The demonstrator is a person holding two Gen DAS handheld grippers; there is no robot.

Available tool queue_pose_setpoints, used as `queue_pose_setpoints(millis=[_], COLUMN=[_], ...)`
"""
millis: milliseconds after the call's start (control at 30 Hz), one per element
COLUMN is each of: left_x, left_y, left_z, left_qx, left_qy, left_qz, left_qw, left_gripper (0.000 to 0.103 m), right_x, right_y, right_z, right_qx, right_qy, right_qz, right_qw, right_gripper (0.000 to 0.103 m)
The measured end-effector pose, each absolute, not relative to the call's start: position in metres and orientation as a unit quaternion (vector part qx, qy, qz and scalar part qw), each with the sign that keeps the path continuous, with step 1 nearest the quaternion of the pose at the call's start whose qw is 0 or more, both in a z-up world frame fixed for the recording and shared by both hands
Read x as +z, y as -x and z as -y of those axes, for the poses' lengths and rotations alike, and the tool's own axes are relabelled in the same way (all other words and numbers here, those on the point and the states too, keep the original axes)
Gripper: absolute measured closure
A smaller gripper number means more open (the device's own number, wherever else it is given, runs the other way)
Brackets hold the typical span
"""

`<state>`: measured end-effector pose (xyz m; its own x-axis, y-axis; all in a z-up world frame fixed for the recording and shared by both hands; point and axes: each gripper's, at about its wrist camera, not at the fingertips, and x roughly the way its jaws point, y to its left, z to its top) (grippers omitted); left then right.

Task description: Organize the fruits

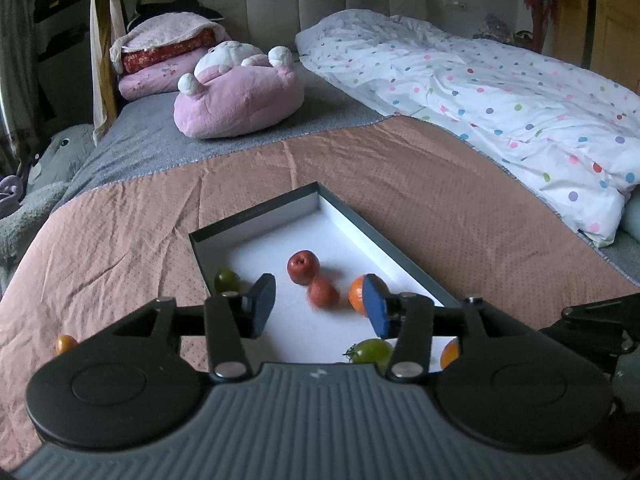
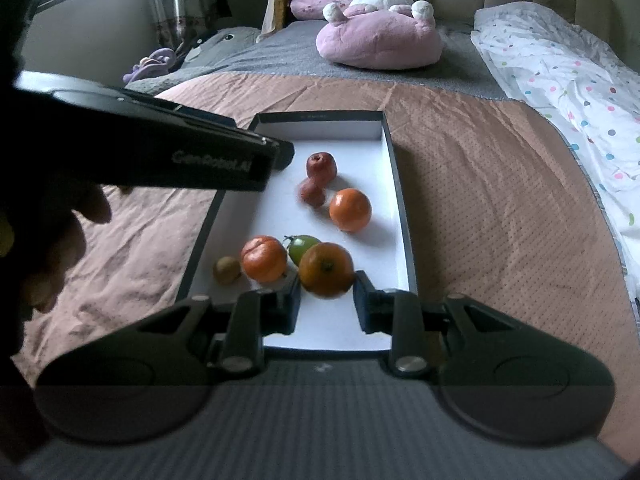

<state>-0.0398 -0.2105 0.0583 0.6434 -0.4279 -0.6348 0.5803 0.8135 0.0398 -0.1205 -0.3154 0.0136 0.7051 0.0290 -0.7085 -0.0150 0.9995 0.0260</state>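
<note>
One label readable: "GenRobot.AI" on left gripper (image 2: pixel 280 152) over box (image 2: pixel 396 184).

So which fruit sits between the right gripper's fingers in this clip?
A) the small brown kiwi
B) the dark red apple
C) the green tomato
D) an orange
D: the right gripper has an orange between its fingers, above the white box floor; whether it is gripped is unclear.
</note>
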Motion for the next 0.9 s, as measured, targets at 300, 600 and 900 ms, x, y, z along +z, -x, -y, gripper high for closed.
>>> queue_pose_setpoints(millis=[300,600,900], left_x=[0.066,0.064,0.062], left_y=[0.048,0.067,0.080], left_z=[0.191,0.142,0.123], left_qx=[-0.269,-0.247,-0.242], left_qy=[-0.106,-0.102,-0.102], left_qz=[-0.320,-0.324,-0.325], left_qw=[0.902,0.907,0.908], left_gripper=[0.048,0.045,0.045], right_x=[0.012,0.009,0.014], right_y=[0.118,0.109,0.088], right_z=[0.314,0.314,0.313], right_qx=[0.007,-0.001,-0.015], right_qy=[-0.007,-0.004,-0.004], right_qz=[-0.382,-0.376,-0.360], right_qw=[0.924,0.927,0.933], right_gripper=[0.071,0.071,0.070])
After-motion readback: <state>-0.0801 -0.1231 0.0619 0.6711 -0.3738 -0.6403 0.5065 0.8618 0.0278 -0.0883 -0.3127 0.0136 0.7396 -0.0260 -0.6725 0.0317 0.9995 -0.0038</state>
